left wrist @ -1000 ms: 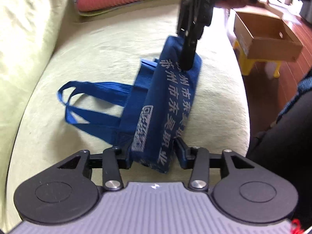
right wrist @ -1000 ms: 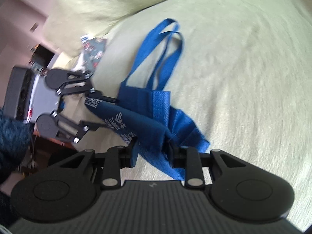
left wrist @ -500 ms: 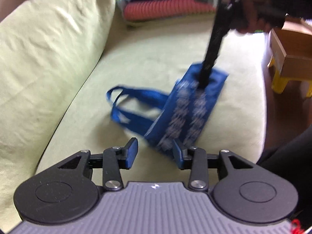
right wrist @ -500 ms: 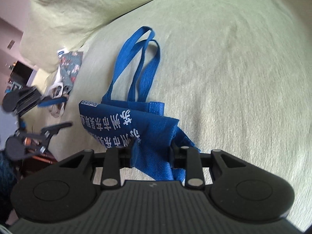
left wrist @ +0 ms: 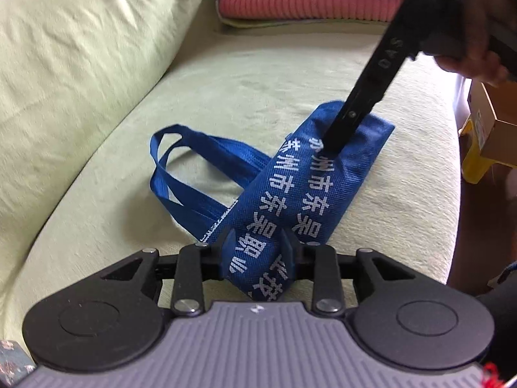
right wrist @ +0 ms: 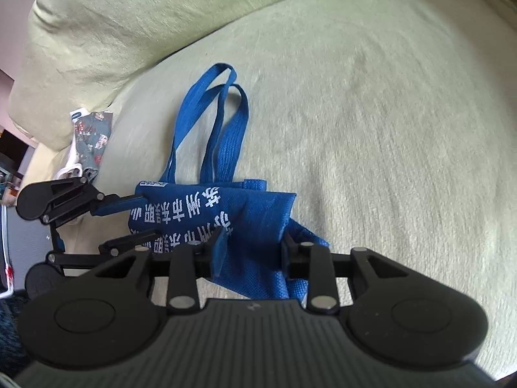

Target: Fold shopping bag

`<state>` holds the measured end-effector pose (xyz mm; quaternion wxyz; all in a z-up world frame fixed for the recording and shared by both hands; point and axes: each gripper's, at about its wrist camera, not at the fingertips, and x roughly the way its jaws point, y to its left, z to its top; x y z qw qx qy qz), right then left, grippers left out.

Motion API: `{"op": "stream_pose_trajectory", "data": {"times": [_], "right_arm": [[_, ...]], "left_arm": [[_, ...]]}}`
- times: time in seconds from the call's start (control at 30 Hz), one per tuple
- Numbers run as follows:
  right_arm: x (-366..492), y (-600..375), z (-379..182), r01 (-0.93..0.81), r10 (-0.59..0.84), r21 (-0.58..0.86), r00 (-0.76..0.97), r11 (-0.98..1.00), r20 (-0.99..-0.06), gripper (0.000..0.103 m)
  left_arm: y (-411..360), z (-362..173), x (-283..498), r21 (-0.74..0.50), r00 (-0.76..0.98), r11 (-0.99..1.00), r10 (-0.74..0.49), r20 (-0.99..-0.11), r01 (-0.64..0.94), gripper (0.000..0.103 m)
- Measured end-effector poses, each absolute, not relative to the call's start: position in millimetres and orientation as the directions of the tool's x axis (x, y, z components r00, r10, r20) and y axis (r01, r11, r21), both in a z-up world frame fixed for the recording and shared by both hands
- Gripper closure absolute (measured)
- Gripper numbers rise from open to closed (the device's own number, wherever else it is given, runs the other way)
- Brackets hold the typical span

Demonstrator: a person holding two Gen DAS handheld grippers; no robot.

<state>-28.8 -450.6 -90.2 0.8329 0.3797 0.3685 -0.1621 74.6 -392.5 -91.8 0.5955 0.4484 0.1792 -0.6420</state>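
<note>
On the pale green sofa seat (left wrist: 258, 74) lies the blue shopping bag (left wrist: 310, 190), already gathered into a narrow strip with white lettering along it, its 2 handles (left wrist: 181, 174) trailing loose toward the back cushion (left wrist: 80, 64). The left tongs (left wrist: 257, 252) are closed on the near end of the strip, cloth filling the gap between the pads. The right tongs (right wrist: 252, 252) straddle the far end with bunched layers between them; the jaws look only partly closed, so I cannot tell whether they truly pinch. The bag reads as light, limp woven fabric that creases easily, sags wherever unsupported and probably springs open a little if released. Best purchase is at the 2 ends through all layers, not on the handles, which would just dangle and drag.
</note>
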Motion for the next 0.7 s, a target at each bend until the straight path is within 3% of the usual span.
{"op": "stream_pose_trajectory", "data": {"times": [0.17, 0.23, 0.37, 0.47, 0.7], "right_arm": [[-35, -413, -61, 0.575, -0.264, 0.256, 0.667, 0.777, -0.696, 0.072], [-36, -400, -52, 0.549, -0.304, 0.204, 0.692, 0.81, -0.654, 0.077], [-24, -378, -54, 0.477, -0.312, 0.1, 0.706, 0.873, -0.636, 0.089], [-15, -377, -70, 0.476, -0.326, 0.052, 0.674, 0.878, -0.663, 0.09], [-3, -396, -78, 0.493, -0.262, 0.119, 0.634, 0.862, -0.727, 0.09]], "left_arm": [[-400, -90, 73, 0.299, 0.129, -0.219, -0.566, -0.814, 0.929, 0.065], [-401, -91, 72, 0.299, 0.136, -0.212, -0.558, -0.819, 0.93, 0.066], [-403, -89, 71, 0.289, 0.141, -0.199, -0.541, -0.829, 0.937, 0.066], [-405, -89, 72, 0.282, 0.143, -0.188, -0.535, -0.833, 0.941, 0.066], [-410, -89, 74, 0.261, 0.146, -0.15, -0.527, -0.837, 0.954, 0.065]]}}
